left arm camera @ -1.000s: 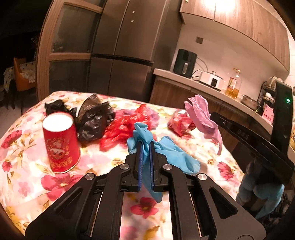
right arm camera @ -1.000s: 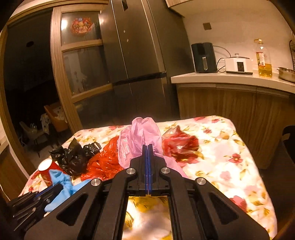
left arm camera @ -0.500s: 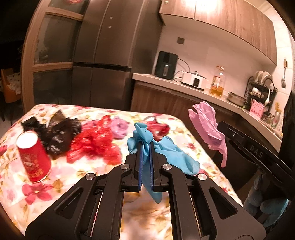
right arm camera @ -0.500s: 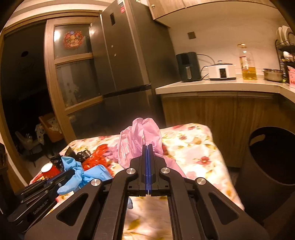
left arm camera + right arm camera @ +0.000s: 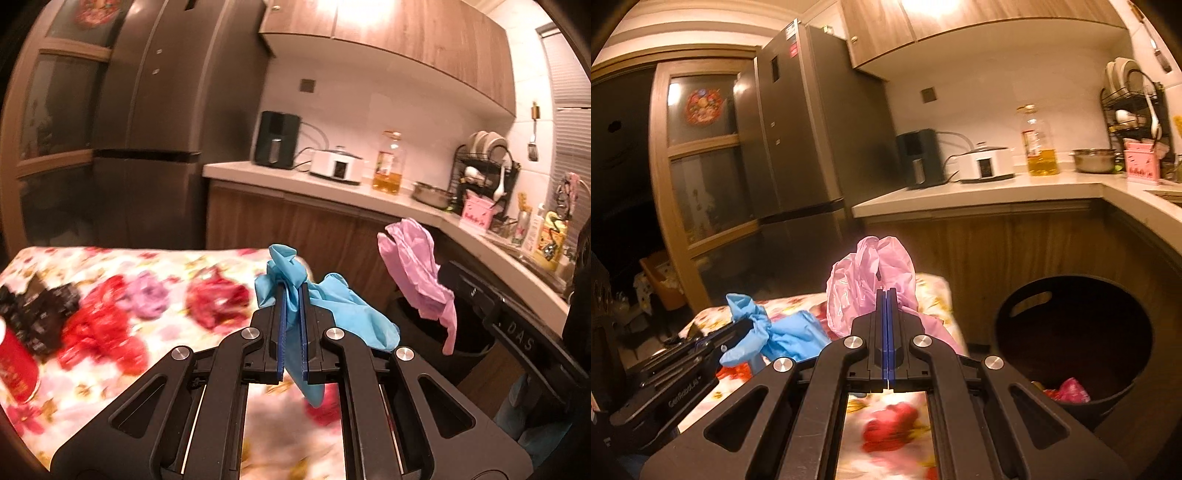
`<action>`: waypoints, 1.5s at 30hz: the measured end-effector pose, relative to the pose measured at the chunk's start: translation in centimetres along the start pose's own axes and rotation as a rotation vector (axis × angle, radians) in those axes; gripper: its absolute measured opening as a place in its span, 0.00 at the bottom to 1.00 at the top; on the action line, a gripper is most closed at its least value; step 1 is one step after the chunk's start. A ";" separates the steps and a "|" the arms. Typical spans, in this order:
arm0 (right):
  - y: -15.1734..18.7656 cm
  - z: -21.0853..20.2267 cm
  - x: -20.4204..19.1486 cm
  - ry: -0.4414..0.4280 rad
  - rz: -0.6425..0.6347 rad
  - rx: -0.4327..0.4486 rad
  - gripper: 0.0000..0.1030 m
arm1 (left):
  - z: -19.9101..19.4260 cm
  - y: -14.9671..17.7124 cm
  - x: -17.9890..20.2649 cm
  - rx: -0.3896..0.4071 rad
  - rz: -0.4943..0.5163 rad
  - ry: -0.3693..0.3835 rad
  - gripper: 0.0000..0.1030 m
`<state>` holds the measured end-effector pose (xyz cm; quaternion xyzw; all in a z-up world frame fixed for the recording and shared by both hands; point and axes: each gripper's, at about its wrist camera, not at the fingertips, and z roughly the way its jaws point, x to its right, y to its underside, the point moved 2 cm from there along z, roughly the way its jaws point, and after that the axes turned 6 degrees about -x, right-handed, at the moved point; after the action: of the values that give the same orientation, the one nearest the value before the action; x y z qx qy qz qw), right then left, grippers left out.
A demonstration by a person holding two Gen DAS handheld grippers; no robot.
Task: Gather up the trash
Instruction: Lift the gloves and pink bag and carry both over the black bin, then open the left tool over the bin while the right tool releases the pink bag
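Beyond the worktop's (image 5: 934,291) far corner, at four o'clock in the right wrist view: a dark bin (image 5: 1075,343), mouth open, some pink scrap already inside. Left tongs (image 5: 291,295) pinching a blue glove (image 5: 343,314), blades held slightly apart by the bunched material, loose end dangling below. Right tongs (image 5: 887,295) pressed tight on a pink plastic bag (image 5: 871,284), film puffing out above the tips.

Probably almost weightless, both pieces; soft, limp, slippery, apt to slide free or catch air. Best gripped at a gathered knot or bunch, as now, not by a single loose edge. No fragility to mind.

Left behind on the floral cloth, at nine to ten o'clock in the left wrist view: a red cup (image 5: 14,362), a crumpled black bag (image 5: 40,314), red plastic (image 5: 99,332), all blurred.

Compared with a second ago: both tools swung rightward, away from the littered cloth toward the cabinets; bin absent then, plainly visible now; grips on glove and bag unchanged; cup pushed to the frame's edge.
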<state>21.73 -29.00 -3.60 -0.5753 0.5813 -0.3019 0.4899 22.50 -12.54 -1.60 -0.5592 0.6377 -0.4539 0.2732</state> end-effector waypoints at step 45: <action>-0.6 -0.8 15.7 0.254 0.234 0.025 0.28 | 13.3 -0.4 15.0 -0.137 0.098 0.231 0.56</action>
<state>23.41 -44.44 -6.27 -0.4547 0.6977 -0.3203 0.4514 30.69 -30.60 -4.65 -0.4890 0.7208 -0.4567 0.1811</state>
